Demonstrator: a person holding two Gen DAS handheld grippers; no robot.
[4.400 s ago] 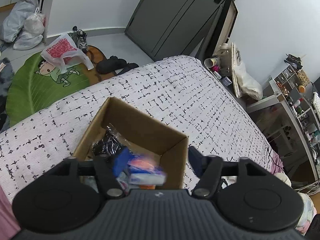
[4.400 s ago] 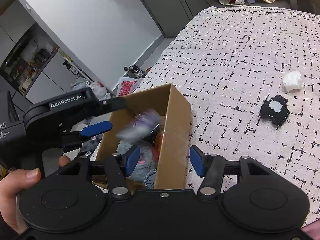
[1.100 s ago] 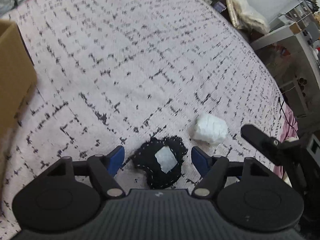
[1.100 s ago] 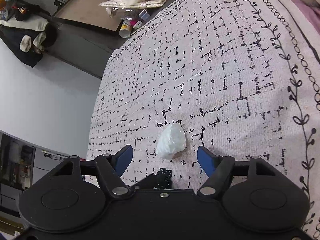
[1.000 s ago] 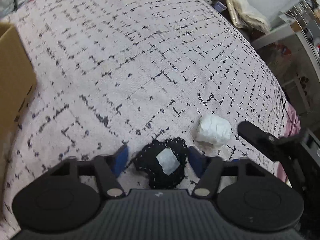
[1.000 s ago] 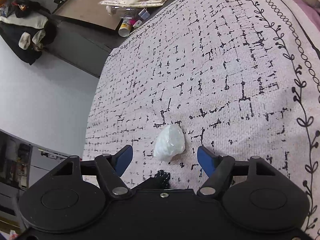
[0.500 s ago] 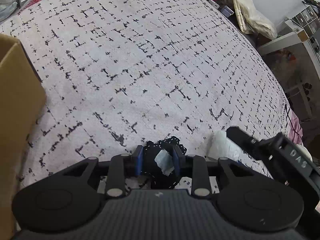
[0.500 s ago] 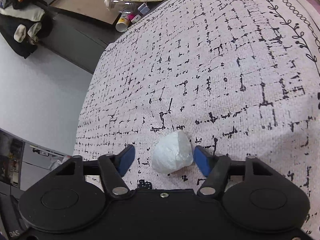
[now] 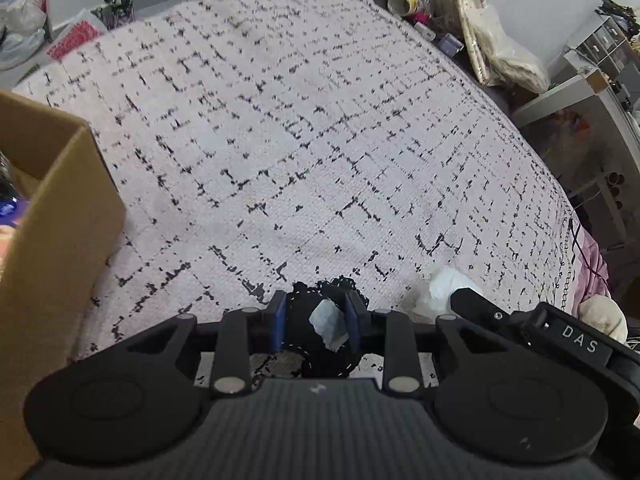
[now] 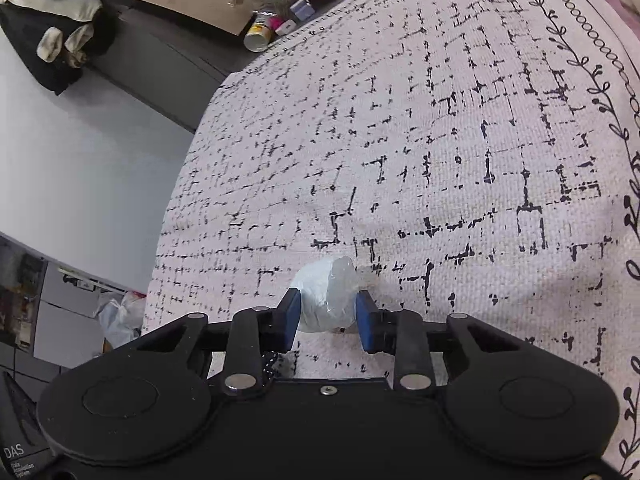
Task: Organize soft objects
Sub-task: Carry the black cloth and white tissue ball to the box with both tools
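open bedspread (image 9: 304,128) ahead, cardboard box (image 9: 60,216) blocking left, clutter beyond edges

White letters "DAS" mark the right gripper (image 9: 576,338) body; in the right wrist view, "DAS" appears on the left gripper's (image 10: 18,452) body.

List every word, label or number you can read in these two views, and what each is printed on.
"DAS": white letters on the right gripper's black body, seen in the left wrist view.
"DAS": on the left gripper's black body, at the bottom left corner of the right wrist view.
Small lines under that second "DAS": too small to read.
Red-and-white bag on the floor: print blurred, unreadable.
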